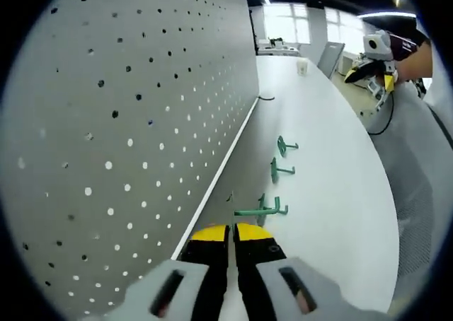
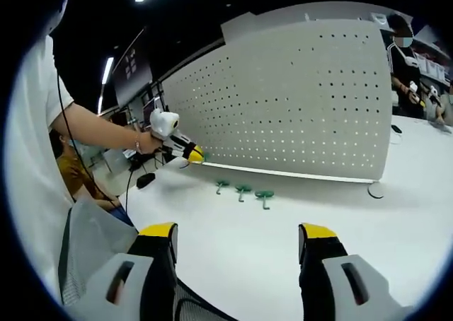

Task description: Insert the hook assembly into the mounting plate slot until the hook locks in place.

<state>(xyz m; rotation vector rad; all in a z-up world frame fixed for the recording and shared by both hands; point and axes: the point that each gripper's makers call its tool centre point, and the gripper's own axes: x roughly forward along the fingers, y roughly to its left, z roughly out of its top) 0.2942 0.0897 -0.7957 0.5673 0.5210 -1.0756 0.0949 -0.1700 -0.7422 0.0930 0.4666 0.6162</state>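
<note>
Left claw: yellow-tipped jaws pressed together, nothing between them, low over the white surface right at the foot of the grey pegboard. In the left gripper view the board fills the 9 to 11 o'clock side and runs away toward 12. Three green hooks lie loose on the surface in a line: nearest hook just past the jaw tips, touching neither jaw, middle hook beyond it, far hook further toward 12. None is in the board. A small white cup sits far down the surface near 12. The right claw shows at 1 o'clock, held by a hand, well apart from the hooks.

Right claw: jaws wide apart, empty, hovering above the surface, well back from the board. In the right gripper view the pegboard stands upright across 11 to 2 o'clock, the three hooks in a row on the surface in front of its lower edge, near centre. The left claw sits at 9 o'clock with its tips near the board's bottom edge, a person's arm behind it. Another person stands at 2 o'clock behind the board.
</note>
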